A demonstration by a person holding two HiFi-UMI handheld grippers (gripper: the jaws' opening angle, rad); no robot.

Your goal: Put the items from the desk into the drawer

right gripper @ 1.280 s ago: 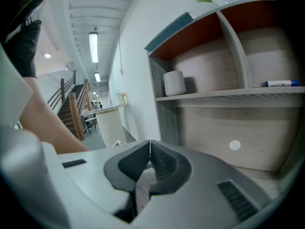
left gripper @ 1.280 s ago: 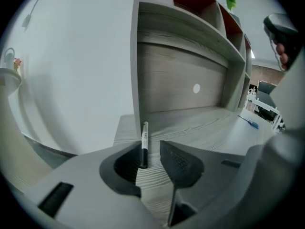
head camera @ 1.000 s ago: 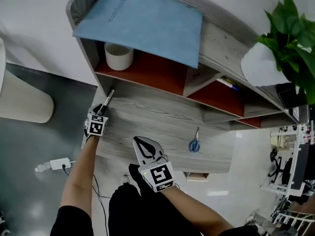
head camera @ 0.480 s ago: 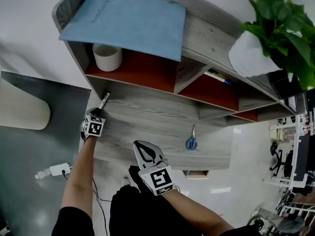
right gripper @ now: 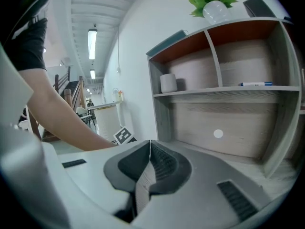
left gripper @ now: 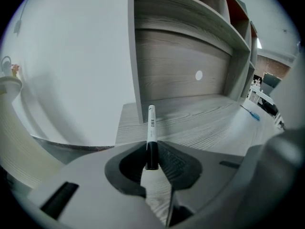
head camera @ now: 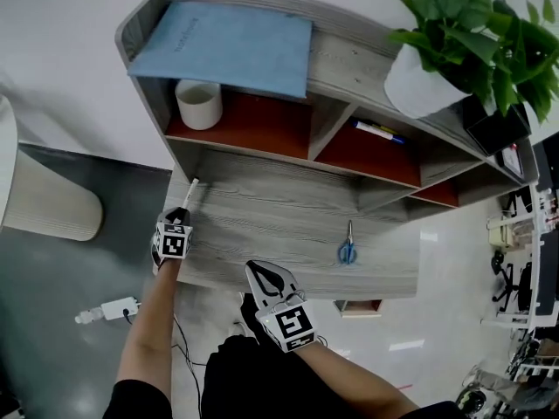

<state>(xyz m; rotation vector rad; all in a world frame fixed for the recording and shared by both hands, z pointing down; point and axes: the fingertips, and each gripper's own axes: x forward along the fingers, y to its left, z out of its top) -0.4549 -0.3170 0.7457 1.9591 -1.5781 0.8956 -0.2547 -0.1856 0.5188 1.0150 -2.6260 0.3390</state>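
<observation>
In the head view my left gripper (head camera: 182, 210) is at the desk's (head camera: 279, 225) left end, shut on a white marker with a black cap (head camera: 189, 192). Its jaws have just closed on that marker. The left gripper view shows the capped end pinched between the jaws (left gripper: 151, 149), with the marker (left gripper: 151, 125) pointing at the shelf's side panel. My right gripper (head camera: 255, 271) hovers over the desk's front edge, shut and empty; its tips meet in the right gripper view (right gripper: 150, 142). Blue-handled scissors (head camera: 348, 251) lie on the desk to the right.
The hutch holds a white cup (head camera: 199, 103), a blue notebook (head camera: 227, 46) on top, a pen (head camera: 377, 132) in the middle cubby and a potted plant (head camera: 463, 42). A red-lined compartment (head camera: 358, 306) shows under the desk's front edge. A white power adapter (head camera: 109, 308) lies on the floor.
The left gripper's jaws have closed on the marker and drawn it slightly back from the shelf's side panel. The right gripper has shifted a little along the front edge.
</observation>
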